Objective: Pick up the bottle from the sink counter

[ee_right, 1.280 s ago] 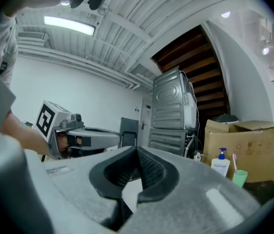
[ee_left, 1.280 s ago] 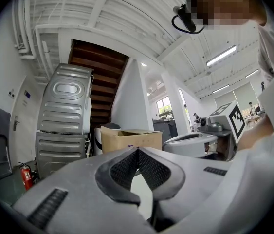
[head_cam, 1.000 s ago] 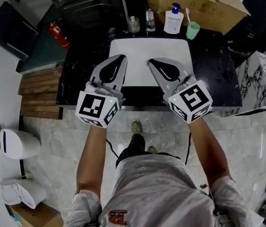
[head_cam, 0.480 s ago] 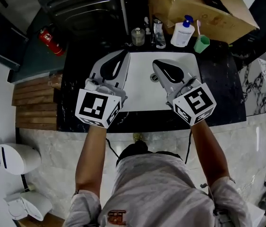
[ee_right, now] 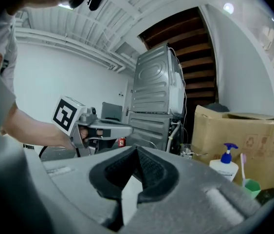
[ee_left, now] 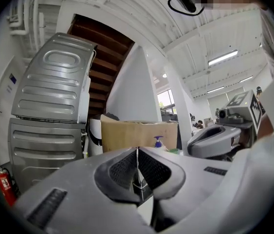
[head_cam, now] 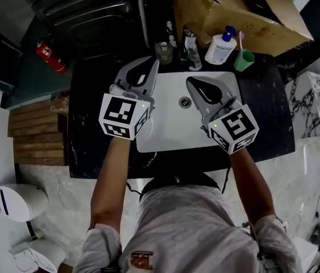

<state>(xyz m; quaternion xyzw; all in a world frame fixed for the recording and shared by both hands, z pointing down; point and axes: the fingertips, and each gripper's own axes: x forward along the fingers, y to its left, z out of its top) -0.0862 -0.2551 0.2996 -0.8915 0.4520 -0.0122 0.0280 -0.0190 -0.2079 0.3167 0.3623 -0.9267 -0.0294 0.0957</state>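
So, over the last second both grippers have moved in from the front edge of the black counter point(head_cam: 91, 118) to above the white sink basin point(head_cam: 168, 138). Left gripper point(head_cam: 152, 63) and right gripper point(head_cam: 190, 82) both have their jaws pressed together, with nothing in them. The pump bottle point(head_cam: 220, 48), white with a blue head, stands untouched behind the basin, just beside the green cup point(head_cam: 243, 60) and in front of the cardboard box point(head_cam: 236, 13). The right gripper is nearer to it. I'd call this the approach phase: the jaws must open before any grab.
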